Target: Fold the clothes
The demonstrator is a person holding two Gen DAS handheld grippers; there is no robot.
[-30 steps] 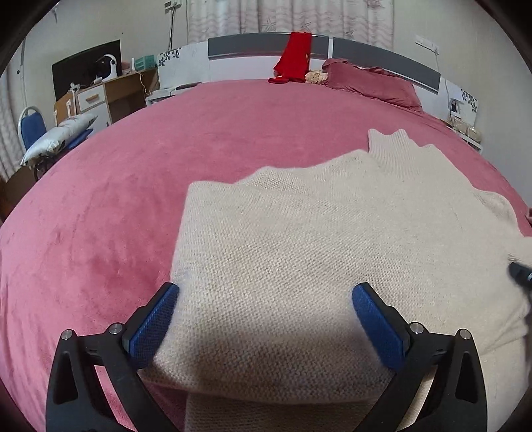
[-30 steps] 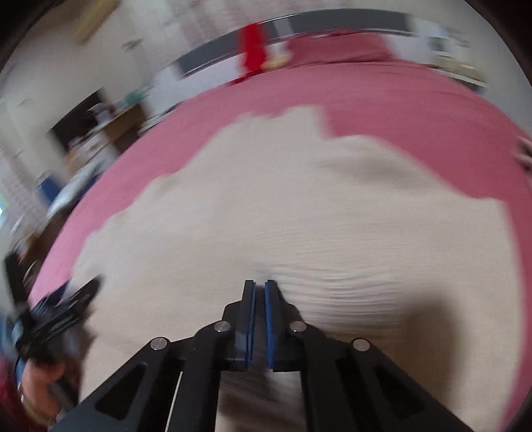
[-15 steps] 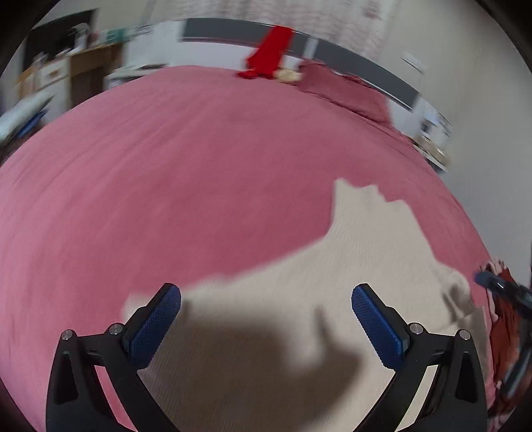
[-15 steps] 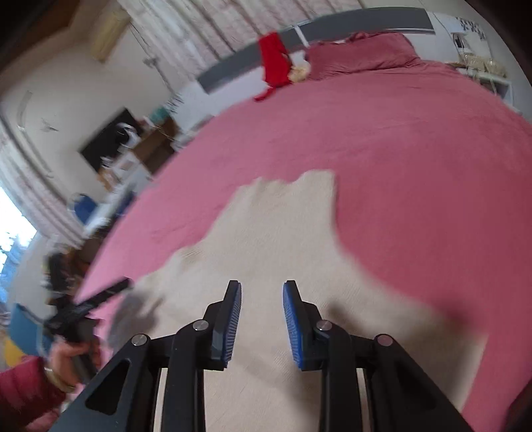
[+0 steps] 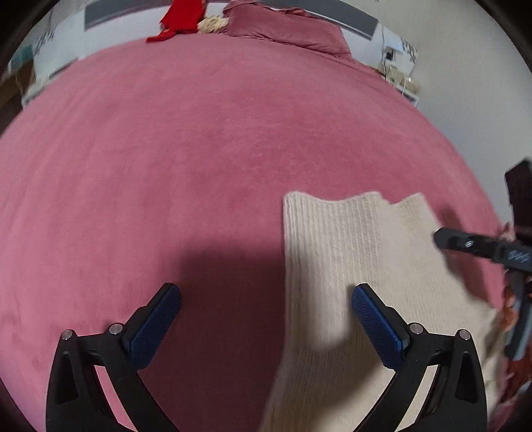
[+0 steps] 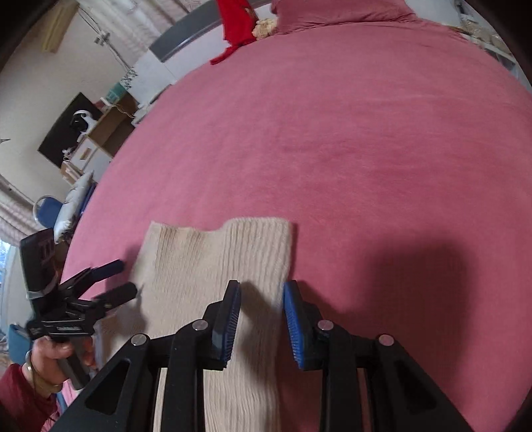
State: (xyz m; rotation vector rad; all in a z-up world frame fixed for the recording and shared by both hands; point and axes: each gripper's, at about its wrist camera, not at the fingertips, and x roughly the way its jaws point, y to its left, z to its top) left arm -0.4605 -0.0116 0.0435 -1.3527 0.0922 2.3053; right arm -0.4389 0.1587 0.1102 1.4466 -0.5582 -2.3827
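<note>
A cream knitted sweater [image 5: 352, 266] lies folded into a long strip on the pink bed; it also shows in the right wrist view [image 6: 212, 266]. My left gripper [image 5: 266, 295] is open and empty, above the strip's left edge, with its right finger over the knit. My right gripper [image 6: 261, 292] is open and empty, above the strip's right edge. The right gripper also shows at the right edge of the left wrist view [image 5: 482, 247], and the left gripper in the right wrist view [image 6: 109, 282].
The pink bedspread [image 5: 199, 149] stretches far ahead. A red garment [image 5: 179, 16] hangs on the headboard beside a pink pillow [image 5: 292, 33]. A desk [image 6: 106, 129], a blue chair [image 6: 46, 209] and a nightstand [image 5: 399, 79] flank the bed.
Both grippers have pulled back and up from the sweater. The right gripper, shut on the knit a second ago, has opened and let go. The sweater now lies as a narrower strip.
</note>
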